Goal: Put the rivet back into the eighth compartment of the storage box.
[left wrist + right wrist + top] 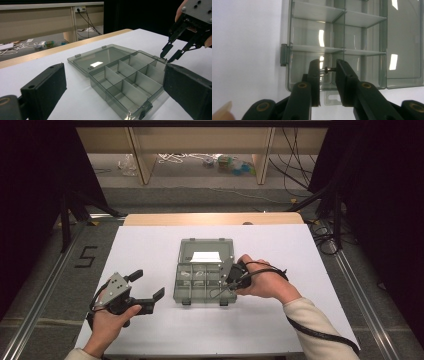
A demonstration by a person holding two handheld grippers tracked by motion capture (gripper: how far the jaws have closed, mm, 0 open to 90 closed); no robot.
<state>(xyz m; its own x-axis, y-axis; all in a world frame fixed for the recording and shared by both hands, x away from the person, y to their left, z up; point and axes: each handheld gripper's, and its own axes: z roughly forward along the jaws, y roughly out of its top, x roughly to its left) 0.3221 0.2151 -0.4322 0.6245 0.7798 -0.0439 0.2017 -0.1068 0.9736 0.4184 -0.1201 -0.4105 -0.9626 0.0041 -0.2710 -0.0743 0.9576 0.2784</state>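
Note:
A smoky clear compartment box [176, 286] lies open mid-table, its lid [190, 249] folded flat on the far side. In the right gripper view, my right gripper [327, 63] is shut on a small dark screw [328, 69], held crosswise between the jaws over a corner compartment of the box [307, 35]. From above, the right gripper [223, 279] sits at the box's right edge. My left gripper [147, 284] rests left of the box, open and holding nothing. The left gripper view looks across the box [130, 82] to the right gripper [169, 57] above its far corner.
White paper [150, 330] covers the table, and a wooden strip [210, 219] shows at its far edge. Metal rails [45, 295] flank the table on both sides. Cables and small clutter [230, 164] lie on the floor beyond. The compartments I can see hold nothing.

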